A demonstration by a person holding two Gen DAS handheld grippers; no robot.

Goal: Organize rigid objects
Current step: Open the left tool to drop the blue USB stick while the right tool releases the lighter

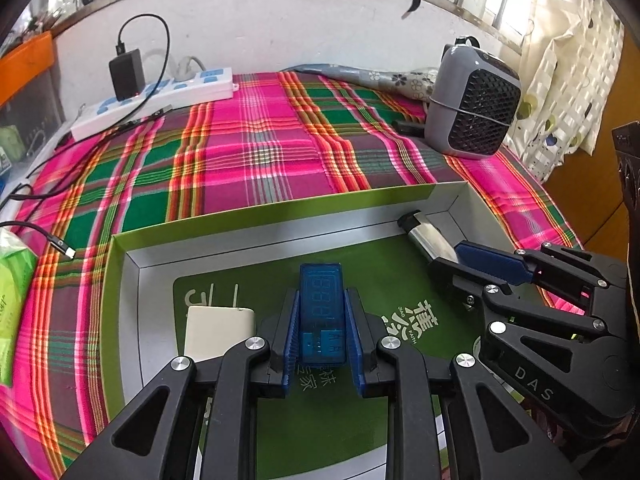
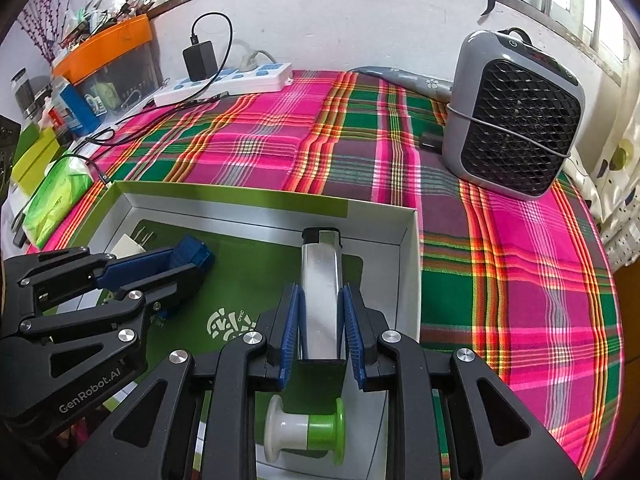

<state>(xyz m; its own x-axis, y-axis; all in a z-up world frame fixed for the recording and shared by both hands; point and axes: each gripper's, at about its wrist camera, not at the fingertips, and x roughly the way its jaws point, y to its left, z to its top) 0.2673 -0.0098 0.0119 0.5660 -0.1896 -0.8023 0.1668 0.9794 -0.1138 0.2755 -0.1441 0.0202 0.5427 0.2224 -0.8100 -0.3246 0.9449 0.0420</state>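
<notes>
A green box (image 1: 280,205) with silver inner walls lies on the plaid cloth. Over its green floor my left gripper (image 1: 322,320) is shut on a blue translucent USB meter (image 1: 322,308). Beside it in the box lies a white plug adapter (image 1: 218,332). In the right wrist view my right gripper (image 2: 320,320) is shut on a silver lighter (image 2: 322,280) whose black top points at the far wall of the box (image 2: 240,194). A white and green spool (image 2: 308,428) lies under this gripper. The left gripper (image 2: 176,262) with the blue meter (image 2: 194,252) shows at the left, the white plug adapter (image 2: 128,246) behind it.
A grey fan heater (image 2: 512,120) stands at the back right of the plaid cloth (image 2: 360,160). A white power strip (image 2: 224,84) with a black charger lies by the back wall. A green tissue pack (image 2: 56,196) and loose cables (image 1: 60,246) lie left of the box.
</notes>
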